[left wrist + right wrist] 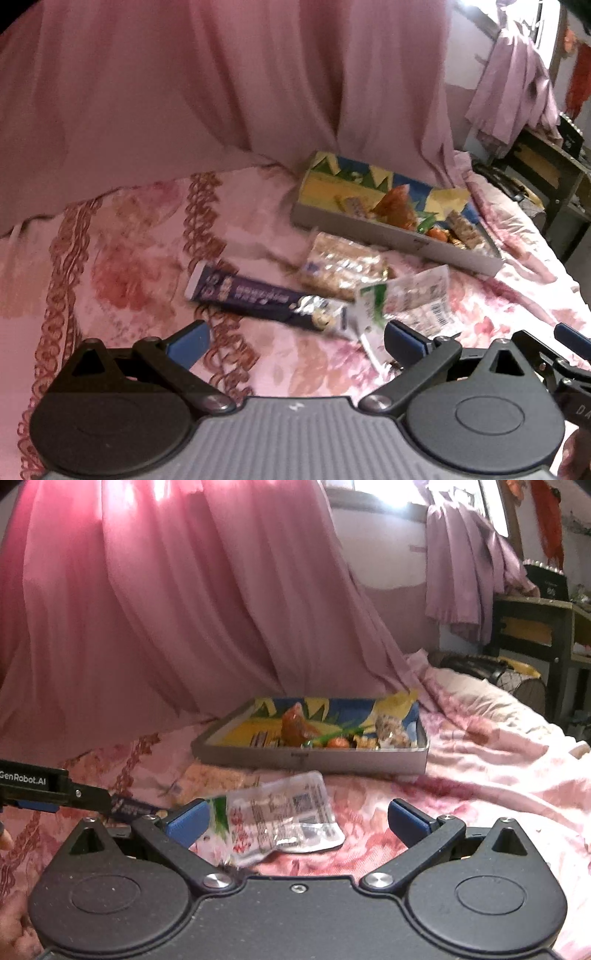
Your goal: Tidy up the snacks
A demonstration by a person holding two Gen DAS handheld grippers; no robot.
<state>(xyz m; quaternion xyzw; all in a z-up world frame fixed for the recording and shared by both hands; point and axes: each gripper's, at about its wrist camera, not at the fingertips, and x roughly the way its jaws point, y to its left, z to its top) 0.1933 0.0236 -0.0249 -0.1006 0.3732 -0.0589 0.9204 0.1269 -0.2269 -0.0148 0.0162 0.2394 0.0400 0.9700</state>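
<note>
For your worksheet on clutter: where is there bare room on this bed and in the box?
Free: the bedspread left of the purple packet, and the box at its left end. Crowded: the box's right end and the packets before it.

A shallow grey box [397, 230] with a yellow-and-blue printed lining lies on the pink floral bedspread [122, 266] and holds orange and other small snack packets. Just in front of the box lies a clear biscuit pack [341, 267]. Nearer than that lie a dark purple tube-shaped pack [258, 301] and a white-and-green sachet [402, 301]. The left gripper [295, 343] hangs spread wide in front of these. A pink curtain [221, 81] hangs behind the box.
</note>
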